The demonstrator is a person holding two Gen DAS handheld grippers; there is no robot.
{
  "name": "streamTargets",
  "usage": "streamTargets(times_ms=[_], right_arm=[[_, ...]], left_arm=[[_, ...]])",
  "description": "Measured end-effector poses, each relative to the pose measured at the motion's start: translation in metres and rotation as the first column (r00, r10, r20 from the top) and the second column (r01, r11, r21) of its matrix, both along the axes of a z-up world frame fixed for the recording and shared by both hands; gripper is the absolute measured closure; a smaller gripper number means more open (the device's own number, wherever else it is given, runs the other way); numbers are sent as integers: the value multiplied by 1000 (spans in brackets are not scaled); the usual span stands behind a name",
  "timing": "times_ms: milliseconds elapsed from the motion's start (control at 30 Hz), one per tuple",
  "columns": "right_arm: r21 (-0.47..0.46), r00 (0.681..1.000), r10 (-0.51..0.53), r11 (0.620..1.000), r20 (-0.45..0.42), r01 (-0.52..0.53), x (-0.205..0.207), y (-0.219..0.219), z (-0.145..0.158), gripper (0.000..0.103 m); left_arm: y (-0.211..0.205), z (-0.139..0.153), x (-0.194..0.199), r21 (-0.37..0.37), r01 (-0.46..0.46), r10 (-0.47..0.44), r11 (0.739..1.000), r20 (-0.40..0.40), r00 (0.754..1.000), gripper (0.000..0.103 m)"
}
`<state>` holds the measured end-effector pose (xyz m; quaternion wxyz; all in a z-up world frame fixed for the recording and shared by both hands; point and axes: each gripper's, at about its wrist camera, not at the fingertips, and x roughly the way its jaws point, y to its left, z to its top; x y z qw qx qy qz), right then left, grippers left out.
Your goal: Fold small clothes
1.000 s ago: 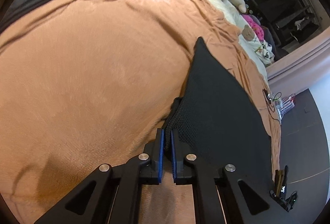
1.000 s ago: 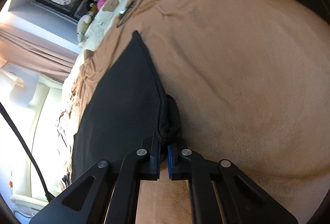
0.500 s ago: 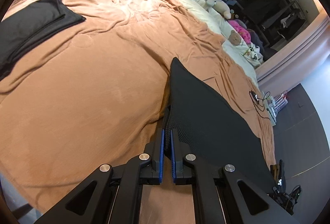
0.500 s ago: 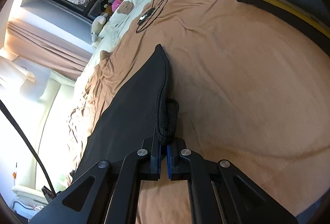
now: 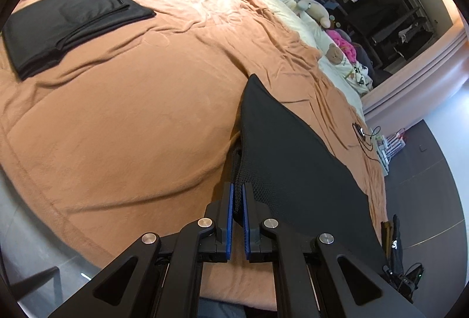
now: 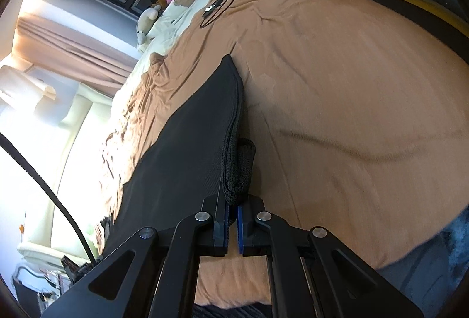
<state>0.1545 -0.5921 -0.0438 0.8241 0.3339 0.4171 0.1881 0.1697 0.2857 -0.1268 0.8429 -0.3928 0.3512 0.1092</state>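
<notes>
Garment point(image 5: 293, 160) now higher above bedspread point(image 5: 123, 124)

Left gripper point(image 5: 238, 192) angled downward, jaws clamped on black cloth, right gripper point(image 6: 232, 205) likewise, jaws pinched tight

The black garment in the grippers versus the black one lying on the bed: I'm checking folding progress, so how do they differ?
The held garment hangs stretched between the left gripper and right gripper; the folded garment lies flat on the blanket, in layers. Both are black.
</notes>
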Motion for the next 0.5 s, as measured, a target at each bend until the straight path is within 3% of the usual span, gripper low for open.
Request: streamTargets(times_ms=[233, 400, 433, 500], right_arm=[[-5, 1000, 8, 1000, -27, -8, -13, -3, -4, 103], [-65, 997, 13, 998, -73, -18, -10, 0, -4, 100], [-74, 997, 5, 997, -81, -11, -9, 0, -3, 96], [-114, 997, -29, 993, -73, 21, -9, -4, 3, 80]], left_arm=[[5, -10, -14, -30, -13, 14, 999, 6, 1000, 98], [4, -26, -14, -54, -9, 8, 999, -33, 999, 95], [4, -27, -15, -56, -10, 8, 998, -33, 999, 94], [3, -32, -19, -62, -9, 7, 998, -32, 999, 84]])
